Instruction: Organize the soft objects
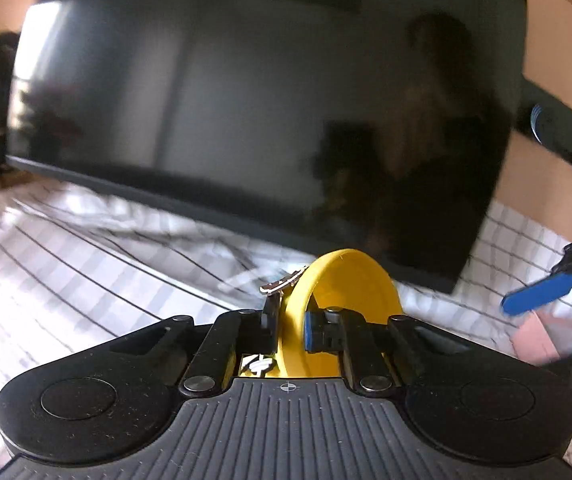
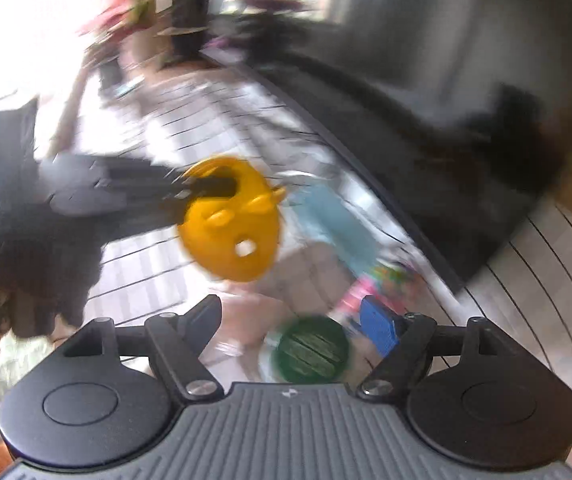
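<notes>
Face-shaped disc [image 1: 342,304] between the jaws of the left gripper [image 1: 290,326], above the checked cloth [image 1: 86,264] covering the surface; large screen [image 1: 246,100] behind it; round ridged lid [image 2: 310,350] before the right gripper [image 2: 290,328], disc up-left.

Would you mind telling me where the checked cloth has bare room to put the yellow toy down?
Bare checked cloth lies left of the left tongs holding the yellow toy, below the dark screen. It is crowded by the right tongs: green lid, pink and teal items.
</notes>
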